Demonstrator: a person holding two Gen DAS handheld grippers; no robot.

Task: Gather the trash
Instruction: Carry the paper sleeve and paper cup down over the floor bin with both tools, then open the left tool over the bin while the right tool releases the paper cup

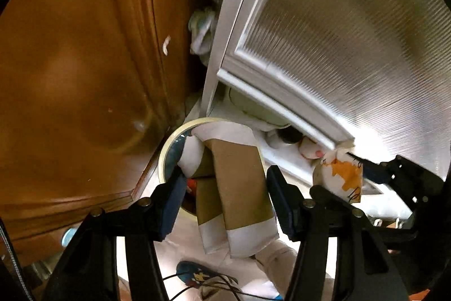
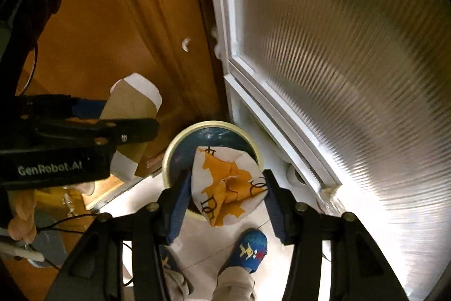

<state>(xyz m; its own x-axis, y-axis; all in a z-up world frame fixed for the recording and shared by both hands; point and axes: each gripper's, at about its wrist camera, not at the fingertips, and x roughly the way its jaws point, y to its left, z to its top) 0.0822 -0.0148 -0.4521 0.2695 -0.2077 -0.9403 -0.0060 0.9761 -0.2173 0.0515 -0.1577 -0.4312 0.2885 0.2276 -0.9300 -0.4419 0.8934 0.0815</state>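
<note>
Landmark: trash bin (image 2: 169, 157) on the floor.
Left claw (image 1: 225, 196): closed on brown paper sleeve (image 1: 234, 188), above the bin's rim.
Right claw (image 2: 225, 202): closed on orange-printed wrapper (image 2: 225, 182), above the bin's mouth.
Advice: centre each piece over the opening, then release.

Glossy brown wooden cabinet door (image 1: 84, 61); ribbed translucent glass door panel (image 2: 352, 75); matt brown-and-white paper bag (image 1: 234, 188); crumpled printed paper wrapper (image 2: 228, 185); smooth cream plastic bin rim (image 2: 169, 154).
</note>
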